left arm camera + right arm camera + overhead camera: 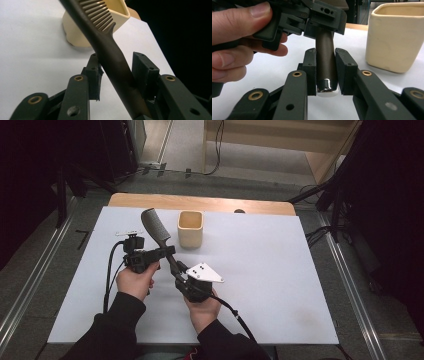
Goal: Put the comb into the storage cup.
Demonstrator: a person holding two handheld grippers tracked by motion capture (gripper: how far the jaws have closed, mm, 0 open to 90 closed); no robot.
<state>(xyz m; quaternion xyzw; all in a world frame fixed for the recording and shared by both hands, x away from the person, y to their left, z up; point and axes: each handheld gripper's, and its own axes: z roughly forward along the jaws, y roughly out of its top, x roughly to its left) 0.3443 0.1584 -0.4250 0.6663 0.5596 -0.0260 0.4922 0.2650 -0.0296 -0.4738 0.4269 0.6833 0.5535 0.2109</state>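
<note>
A dark comb (155, 228) hangs tilted above the white table, its toothed head up and toward the far left. My right gripper (177, 270) is shut on the butt end of the comb's handle (325, 60), both pads pressed to it. Just above that grip, my left gripper (168, 251) comes in from the left and is shut on the handle (113, 65), which runs slantwise between its pads. In the right gripper view the left gripper (324, 23) clamps the handle from above. A cream square cup (190, 229) stands upright just beyond the comb.
The white sheet (280, 270) covers the table, with a wooden edge (200, 201) at the far side. The cup (394, 37) sits close to the right of the jaws in the right gripper view. A hand (237, 30) holds the left gripper. Cables trail back from both grippers.
</note>
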